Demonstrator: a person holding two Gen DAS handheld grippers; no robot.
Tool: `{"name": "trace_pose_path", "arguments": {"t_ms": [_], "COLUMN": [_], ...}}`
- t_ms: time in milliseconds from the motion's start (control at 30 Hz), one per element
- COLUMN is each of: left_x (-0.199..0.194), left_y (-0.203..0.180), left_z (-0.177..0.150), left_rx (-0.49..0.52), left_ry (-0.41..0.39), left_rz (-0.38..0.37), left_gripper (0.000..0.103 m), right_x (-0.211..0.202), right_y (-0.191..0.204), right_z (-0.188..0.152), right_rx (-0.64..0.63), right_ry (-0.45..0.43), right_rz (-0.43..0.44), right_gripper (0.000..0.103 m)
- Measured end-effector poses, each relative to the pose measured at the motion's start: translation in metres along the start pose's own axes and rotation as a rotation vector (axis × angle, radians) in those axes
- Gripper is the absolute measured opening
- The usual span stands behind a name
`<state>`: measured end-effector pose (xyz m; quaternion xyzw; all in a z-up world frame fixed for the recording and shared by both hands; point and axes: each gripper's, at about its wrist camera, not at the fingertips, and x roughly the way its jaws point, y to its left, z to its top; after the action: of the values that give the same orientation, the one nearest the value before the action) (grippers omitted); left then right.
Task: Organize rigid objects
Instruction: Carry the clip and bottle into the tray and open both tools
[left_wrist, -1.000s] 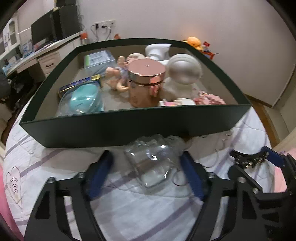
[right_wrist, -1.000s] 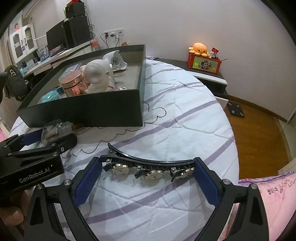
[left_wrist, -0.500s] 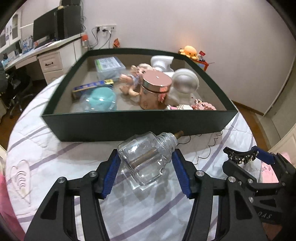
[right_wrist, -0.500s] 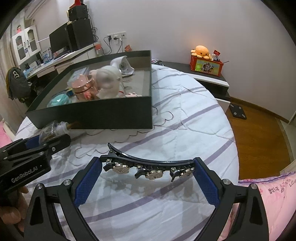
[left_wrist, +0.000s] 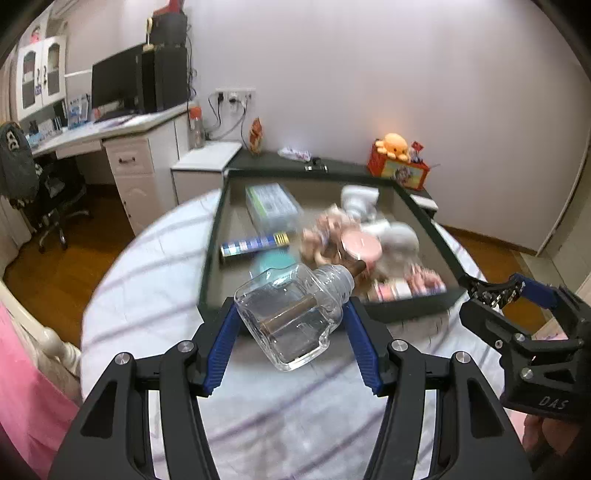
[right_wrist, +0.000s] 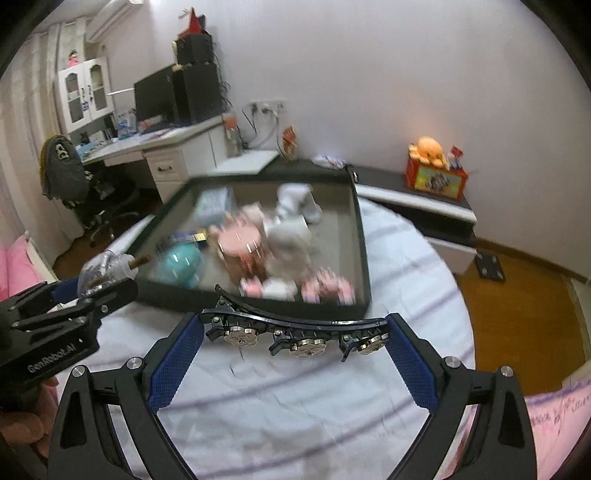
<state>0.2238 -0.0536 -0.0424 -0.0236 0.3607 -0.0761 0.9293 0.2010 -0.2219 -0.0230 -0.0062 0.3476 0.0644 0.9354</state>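
My left gripper is shut on a clear glass bottle with a brown stopper, held tilted in the air above the bed. My right gripper is shut on a long black hair clip with round metal ornaments, clamped by its two ends. Ahead of both lies a dark green box holding a rose-gold jar, a white figure, a teal dome, a doll and small packs. In the left wrist view the right gripper hangs at the right with the hair clip. The right wrist view has the left gripper at its left edge.
The box rests on a white bedspread with purple lines. Behind stand a white desk with a monitor, an office chair, a low dark shelf with a red box and orange plush. Pink bedding lies at left.
The left jaws closed on the glass bottle and lifted it off the bedspread. Both grippers rose with their loads, so the box interior now shows from above.
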Motion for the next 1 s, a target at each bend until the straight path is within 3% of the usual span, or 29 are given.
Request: {"name": "trace_pose_path", "arguments": {"t_ms": [300,533,733,1000], "left_x": [0.018,0.075,0.12,0.134], "left_y": [0.006,0.006,0.005,0.012], "left_z": [0.062,0.086,0.086,0.081], "left_rx": [0.008,0.003,0.005,0.004], "left_ry": [-0.069,-0.007,0.064,0.101], "left_rz": [-0.013,-0.036,-0.038,-0.012], "left_gripper": [0.059,0.059,0.059,0.06], "right_x": [0.015,0.066,0.122,0.154], "right_y": [0.009,-0.004,-0.016,-0.018], "right_z": [0.07,0.102,0.108,0.101], "right_rx": [-0.039,-0.02,0.013,0.039], "right_ry": [-0.081,-0.038,0.042,0.102], "right_rz": [0.022,0.03,0.035,0.054], "right_gripper": [0.098,0.098,0.098,0.098]}}
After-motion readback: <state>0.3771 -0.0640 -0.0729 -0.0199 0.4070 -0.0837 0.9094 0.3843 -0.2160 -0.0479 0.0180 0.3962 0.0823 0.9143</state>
